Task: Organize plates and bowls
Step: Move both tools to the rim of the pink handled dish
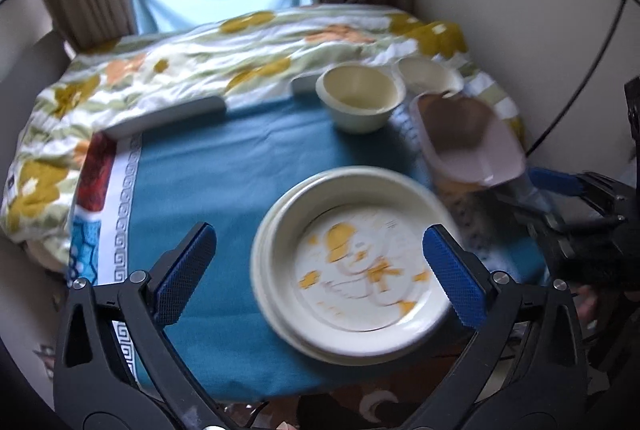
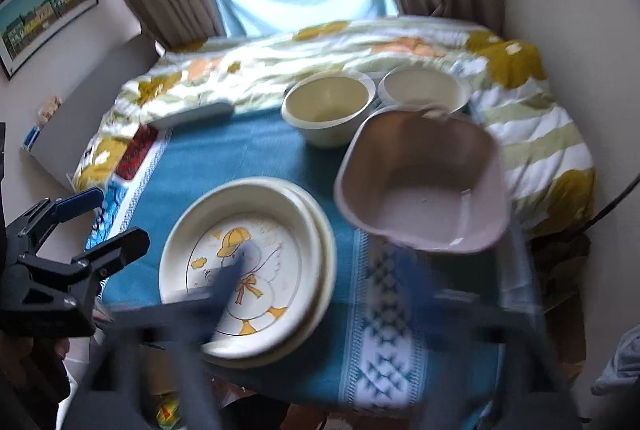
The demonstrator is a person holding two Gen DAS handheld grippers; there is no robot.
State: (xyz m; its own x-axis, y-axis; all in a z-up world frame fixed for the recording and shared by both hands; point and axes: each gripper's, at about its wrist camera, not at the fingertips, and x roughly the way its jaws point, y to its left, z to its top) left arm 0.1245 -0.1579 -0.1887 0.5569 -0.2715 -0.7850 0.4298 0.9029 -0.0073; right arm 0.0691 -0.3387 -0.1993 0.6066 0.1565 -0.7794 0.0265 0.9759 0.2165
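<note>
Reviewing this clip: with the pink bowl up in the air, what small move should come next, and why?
Probably carry the pink bowl toward the two cream bowls behind it: the right gripper holds it tilted above the cloth, and the left gripper hangs open over the stacked plates.

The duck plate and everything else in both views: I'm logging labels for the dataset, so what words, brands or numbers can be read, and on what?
None can be read.
Duck plate: only a drawing of a duck in a yellow cap, no lettering visible.
Framed picture on the wall: any caption is too small and blurred.
Pink bowl, cream bowls: plain.
</note>
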